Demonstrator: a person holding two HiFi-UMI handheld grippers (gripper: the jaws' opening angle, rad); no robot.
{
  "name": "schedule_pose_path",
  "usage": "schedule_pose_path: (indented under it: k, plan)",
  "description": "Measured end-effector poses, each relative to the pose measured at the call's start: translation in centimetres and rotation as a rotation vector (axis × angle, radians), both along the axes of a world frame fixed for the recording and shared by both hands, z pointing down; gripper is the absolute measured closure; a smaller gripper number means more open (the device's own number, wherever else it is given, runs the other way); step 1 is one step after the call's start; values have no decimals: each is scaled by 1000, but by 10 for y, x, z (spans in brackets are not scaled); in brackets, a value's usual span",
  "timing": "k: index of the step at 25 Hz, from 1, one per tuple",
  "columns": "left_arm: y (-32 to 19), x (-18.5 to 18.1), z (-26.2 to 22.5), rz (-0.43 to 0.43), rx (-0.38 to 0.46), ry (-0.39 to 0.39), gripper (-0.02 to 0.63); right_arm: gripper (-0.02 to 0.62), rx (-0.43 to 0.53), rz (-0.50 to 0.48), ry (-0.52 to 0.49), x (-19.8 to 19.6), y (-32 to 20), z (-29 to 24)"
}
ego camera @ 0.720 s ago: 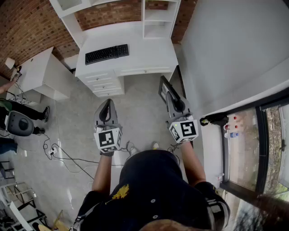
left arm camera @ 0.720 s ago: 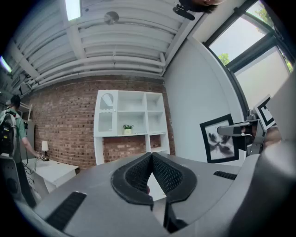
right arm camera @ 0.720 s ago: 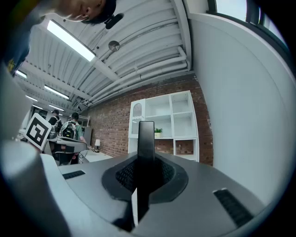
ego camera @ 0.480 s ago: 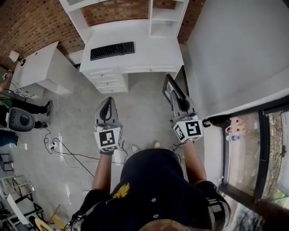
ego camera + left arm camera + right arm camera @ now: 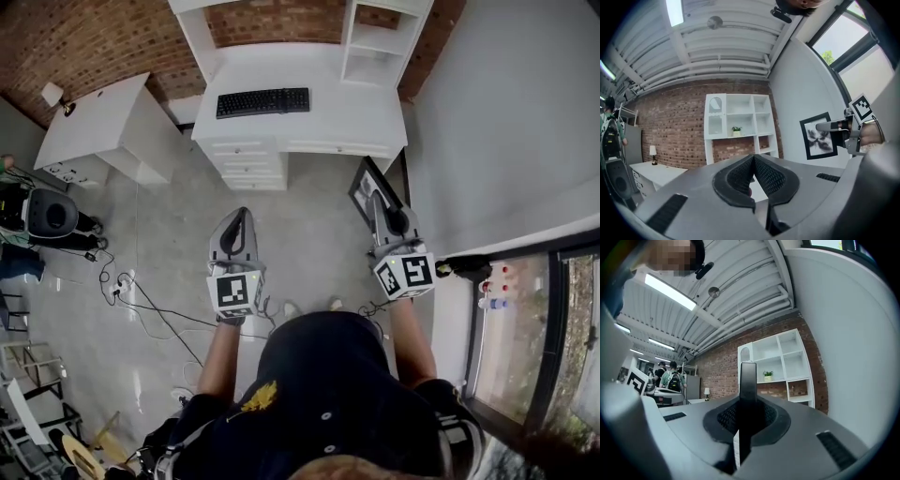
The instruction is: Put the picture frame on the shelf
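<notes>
1. Brick wall (image 5: 112, 37) backs a white desk (image 5: 347, 117). A keyboard (image 5: 262, 101) lies in the desk's left half, and a shelf (image 5: 380, 42) rises from the desk's right rear corner.
2. Right gripper (image 5: 378, 199): jaws clenched on the frame (image 5: 361, 186), grasping it at one side edge.
3. Frame position: in the air above the floor (image 5: 300, 216), in front of the desk's right end, not on the shelf.
4. Frame orientation: long axis upright, with the picture face pointing to the person's left. It appears edge-on in the right gripper view.
5. Left gripper (image 5: 239, 217): jaws clenched together with nothing between them, well apart from the frame.
</notes>
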State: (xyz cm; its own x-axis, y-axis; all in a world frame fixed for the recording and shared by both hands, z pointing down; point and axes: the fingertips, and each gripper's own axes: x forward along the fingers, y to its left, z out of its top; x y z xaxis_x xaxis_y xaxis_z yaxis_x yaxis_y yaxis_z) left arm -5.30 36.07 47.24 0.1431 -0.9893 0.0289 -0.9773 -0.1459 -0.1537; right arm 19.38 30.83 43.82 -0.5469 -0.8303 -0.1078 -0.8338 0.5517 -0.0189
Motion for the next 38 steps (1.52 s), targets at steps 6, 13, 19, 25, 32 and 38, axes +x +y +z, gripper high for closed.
schedule_pose_path:
  k: [6,13,19,25,32,38]
  plan:
    - [8,-9,-3,40,8,37,588,581,-5,12,-5,-23,6,-1]
    - [26,-48,8,39,-11,60,588,581,-8,-7,21,-65,30,3]
    - [32,-59,8,78,-8,60,588,580,-17,20,28,-80,44,10]
    - [22,-65,8,94,19,106,588,580,-7,39,44,-82,40,10]
    - [-27,-64,9,80,10,92,588,580,-5,46,45,-73,-8,10]
    - [-101,-61,16,55,-3,75,588,581,7,11,32,-77,-89,18]
